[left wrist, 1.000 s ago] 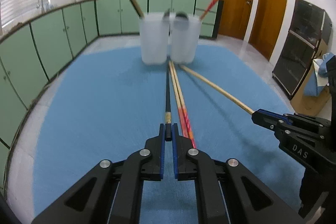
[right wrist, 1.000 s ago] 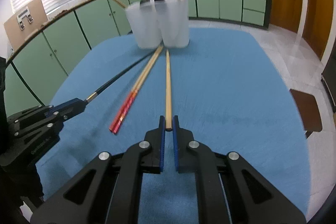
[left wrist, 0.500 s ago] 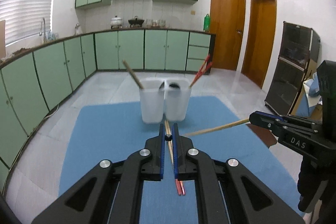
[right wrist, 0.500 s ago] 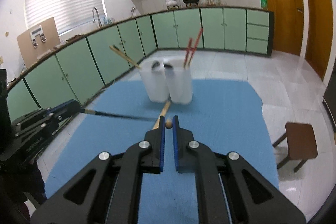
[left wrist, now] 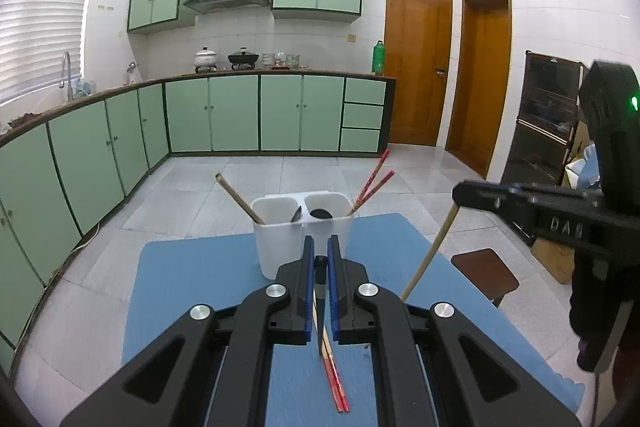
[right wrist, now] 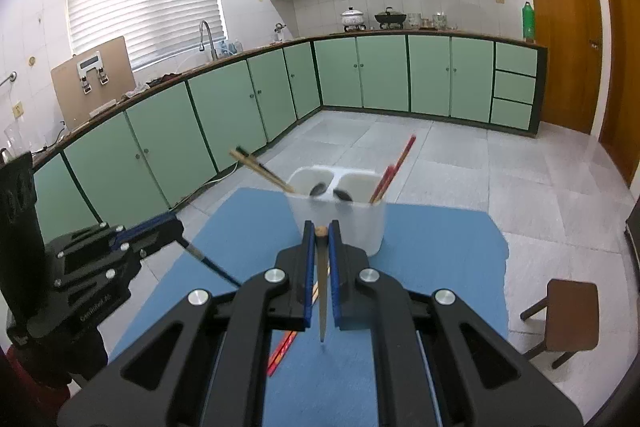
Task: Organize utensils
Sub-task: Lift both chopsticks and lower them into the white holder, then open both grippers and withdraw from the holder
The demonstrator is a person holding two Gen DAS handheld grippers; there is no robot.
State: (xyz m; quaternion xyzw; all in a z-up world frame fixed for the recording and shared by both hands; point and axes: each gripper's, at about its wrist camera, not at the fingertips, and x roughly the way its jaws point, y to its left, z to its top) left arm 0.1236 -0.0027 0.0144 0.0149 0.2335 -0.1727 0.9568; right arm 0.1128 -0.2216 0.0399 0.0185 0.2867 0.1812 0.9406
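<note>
Chopsticks left the blue counter (left wrist: 192, 291) as you raised both grippers, left gripper (left wrist: 319, 261) jaws clamped on the dark chopstick (right wrist: 208, 263), right gripper (right wrist: 320, 231) on the pale chopstick (left wrist: 430, 259), ready for the white holder (left wrist: 280, 239)

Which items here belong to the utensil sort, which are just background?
Job:
- black chopstick in left gripper
- wooden chopstick in right gripper
- red chopsticks on blue mat
- white holder

Background:
- stool
- pots
- green bottle

Left tool (left wrist: 320, 261), right tool (right wrist: 321, 231): both clamped, raised, tilted downward.
</note>
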